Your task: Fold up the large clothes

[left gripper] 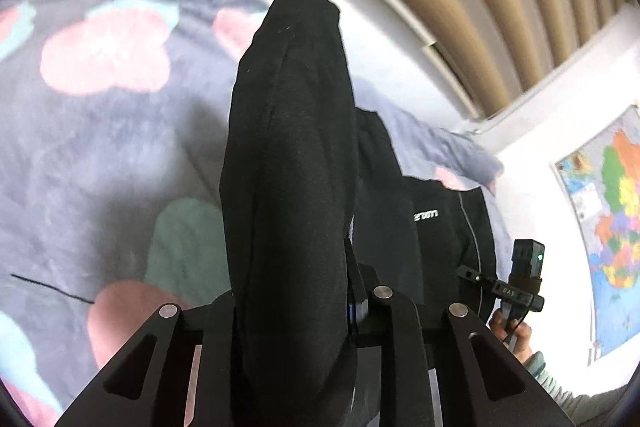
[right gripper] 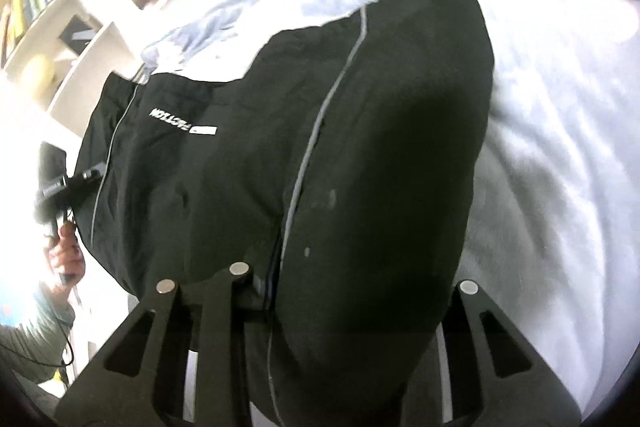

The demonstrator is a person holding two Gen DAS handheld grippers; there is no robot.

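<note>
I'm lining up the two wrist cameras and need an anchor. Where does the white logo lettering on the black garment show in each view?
Left wrist view: the white logo lettering sits right of centre, small, on the black garment beyond the draped fold.
Right wrist view: the lettering lies upper left, near the garment's far edge.
Shared landmark: the grey piping stripe running along the garment beside the logo.

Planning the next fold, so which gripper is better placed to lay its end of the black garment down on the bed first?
Probably left. The left gripper holds a narrow fold of the black garment over open floral bedding. The right gripper carries the bulkier piped part.
</note>
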